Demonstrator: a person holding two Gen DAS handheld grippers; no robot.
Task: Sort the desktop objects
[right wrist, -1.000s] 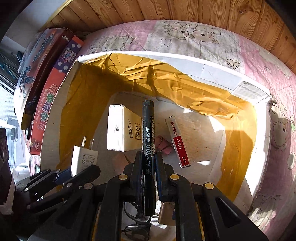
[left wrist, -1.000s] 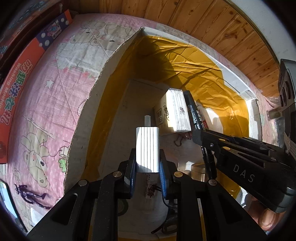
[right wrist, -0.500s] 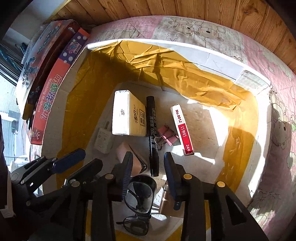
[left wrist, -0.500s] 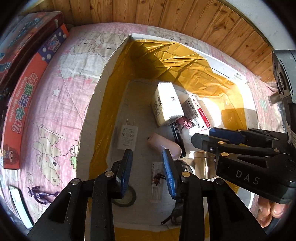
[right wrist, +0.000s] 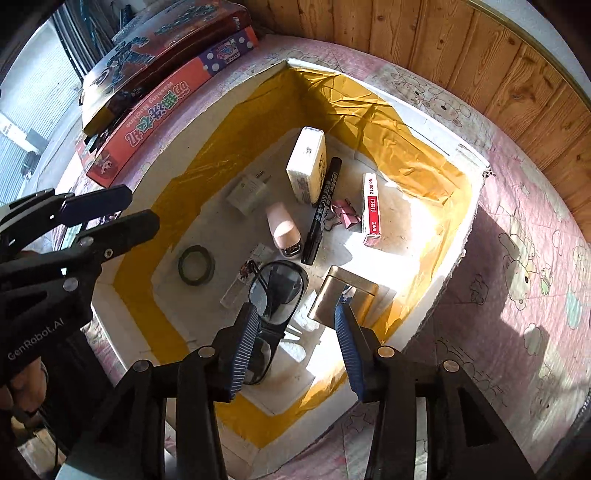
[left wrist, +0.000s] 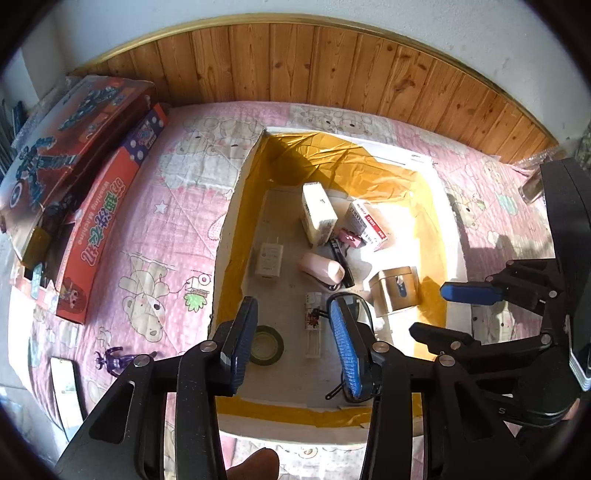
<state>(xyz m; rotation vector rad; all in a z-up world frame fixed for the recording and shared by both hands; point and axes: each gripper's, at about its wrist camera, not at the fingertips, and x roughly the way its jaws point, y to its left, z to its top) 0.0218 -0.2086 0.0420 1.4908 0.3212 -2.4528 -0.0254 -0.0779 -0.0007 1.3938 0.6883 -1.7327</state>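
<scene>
Wood-panelled wall behind, white wall above its trim. Pink cartoon-bear quilt covers the surface. Toy boxes stacked at left edge. Hard sunlight, sharp shadows across quilt.

pink bear quilt | wood panelling | stacked toy boxes

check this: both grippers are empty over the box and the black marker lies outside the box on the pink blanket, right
Not quite. The marker lies inside the box, between the tissue pack and the pink clip, as the right wrist view shows. The left gripper and right gripper are indeed empty, jaws opening.
</scene>
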